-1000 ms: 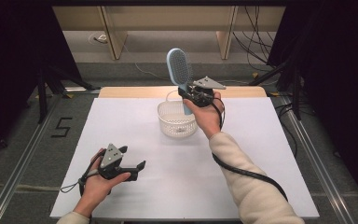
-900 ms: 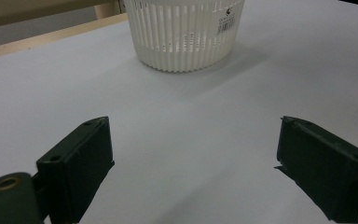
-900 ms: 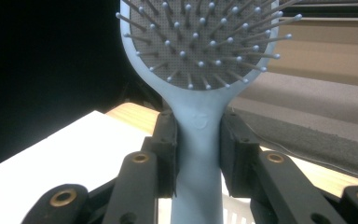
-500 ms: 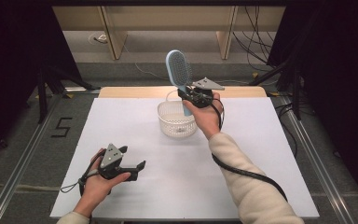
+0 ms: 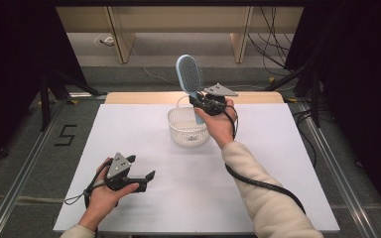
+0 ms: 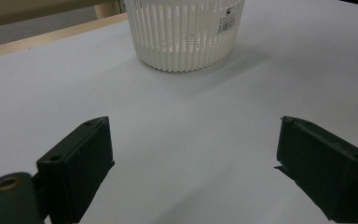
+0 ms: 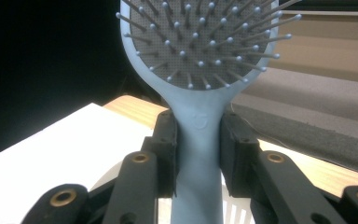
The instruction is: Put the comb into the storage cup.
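- Hairbrush (image 5: 190,74) stands upright, handle clamped in the right tongs (image 5: 201,105), directly above the white basket (image 5: 186,130).
- Lowering it in remains.
- Left tongs (image 5: 141,171) rest wide, empty, on the desk (image 5: 278,163).

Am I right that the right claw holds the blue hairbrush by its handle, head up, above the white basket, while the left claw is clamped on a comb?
Not quite. The right claw does hold the hairbrush by the handle, head up, above the basket. But the left claw is open with nothing between its jaws, as the left gripper view shows.
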A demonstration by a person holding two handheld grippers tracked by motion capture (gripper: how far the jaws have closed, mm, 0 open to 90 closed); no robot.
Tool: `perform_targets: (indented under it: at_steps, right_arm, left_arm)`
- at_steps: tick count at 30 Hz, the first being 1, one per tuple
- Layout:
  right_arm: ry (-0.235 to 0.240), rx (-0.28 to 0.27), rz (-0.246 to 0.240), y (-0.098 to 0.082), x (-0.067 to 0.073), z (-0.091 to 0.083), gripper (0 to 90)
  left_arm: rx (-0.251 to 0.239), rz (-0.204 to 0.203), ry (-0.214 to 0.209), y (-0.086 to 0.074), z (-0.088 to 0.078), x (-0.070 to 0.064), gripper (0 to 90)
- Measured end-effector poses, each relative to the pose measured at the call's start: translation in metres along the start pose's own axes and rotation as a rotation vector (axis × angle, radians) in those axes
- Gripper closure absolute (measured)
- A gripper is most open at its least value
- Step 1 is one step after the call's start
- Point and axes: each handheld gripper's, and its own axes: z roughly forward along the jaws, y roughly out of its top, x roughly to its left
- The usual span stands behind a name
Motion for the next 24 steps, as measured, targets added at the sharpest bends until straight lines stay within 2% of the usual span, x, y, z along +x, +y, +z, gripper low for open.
perform_targets:
  at_steps: [24]
  right_arm:
    - [-0.005,0.005,-0.007,-0.0033,0.001,0.0029,70.2]
  left_arm:
    - [-0.001,0.0,0.0,0.0,-0.0001,0.0001,10.1]
